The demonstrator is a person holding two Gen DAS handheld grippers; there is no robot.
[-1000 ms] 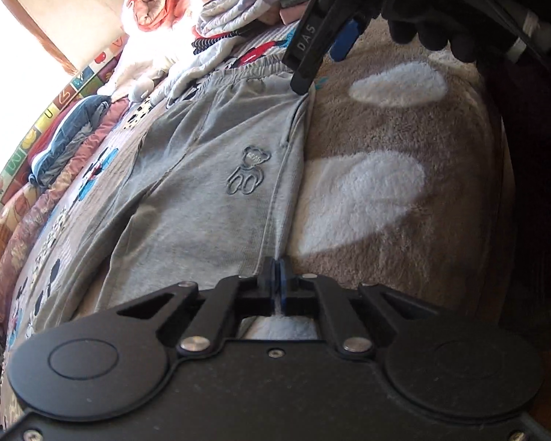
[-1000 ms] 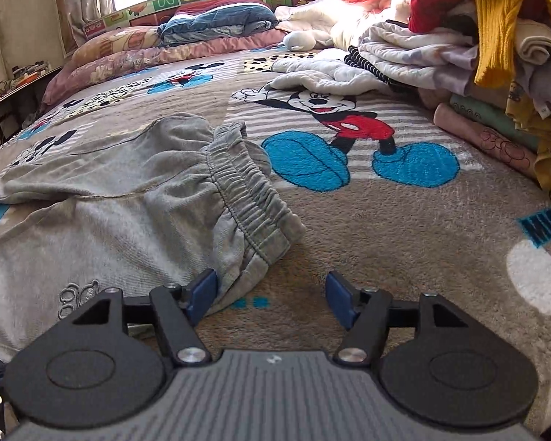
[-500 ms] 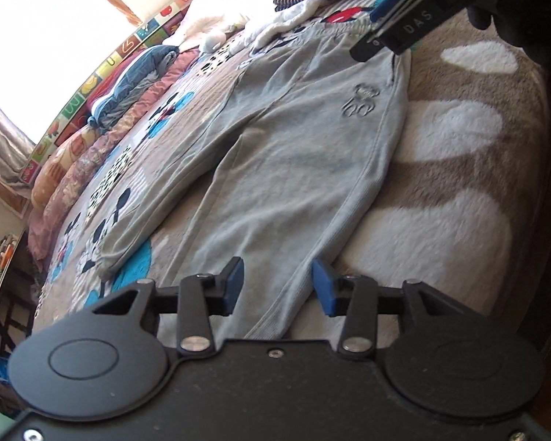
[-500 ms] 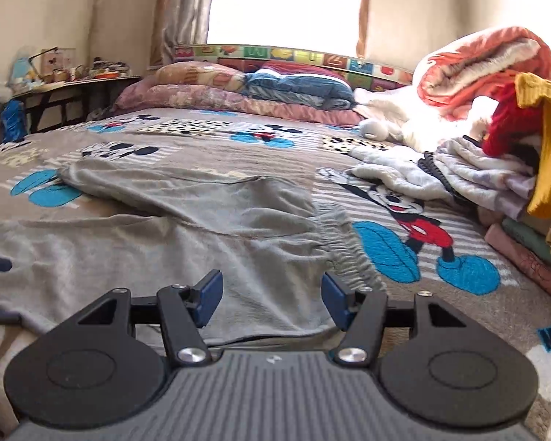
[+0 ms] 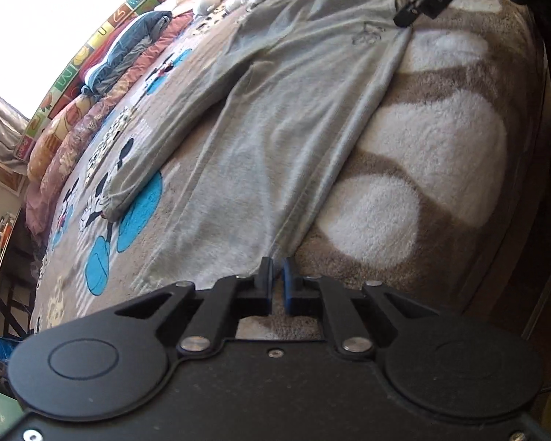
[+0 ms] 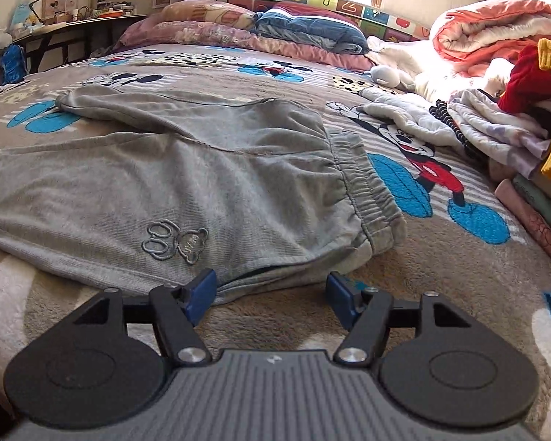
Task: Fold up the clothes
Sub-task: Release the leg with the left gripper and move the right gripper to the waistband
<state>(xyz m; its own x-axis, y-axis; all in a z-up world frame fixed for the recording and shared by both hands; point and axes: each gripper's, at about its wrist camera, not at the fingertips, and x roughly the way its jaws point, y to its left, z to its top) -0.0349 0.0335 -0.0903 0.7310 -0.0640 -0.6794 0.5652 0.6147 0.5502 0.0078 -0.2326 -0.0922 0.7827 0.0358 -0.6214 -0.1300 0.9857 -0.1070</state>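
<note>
Lying flat on blanket (image 6: 440, 268): grey trousers (image 6: 187, 180)

Grey trousers (image 6: 187, 183) with a stitched grey bear outline (image 6: 176, 240) lie on a brown blanket (image 6: 459, 264) printed with blue, red and black cartoon mice, while at two o'clock a clothes pile (image 6: 525, 110) shows red, mustard yellow and orange.

Looks like someone's bedroom: bed (image 6: 238, 66) with a cartoon-mouse blanket, pillows (image 6: 209, 18), piled clothes (image 6: 514, 121) (cluttered desk (image 6: 66, 18) in the corner too).
</note>
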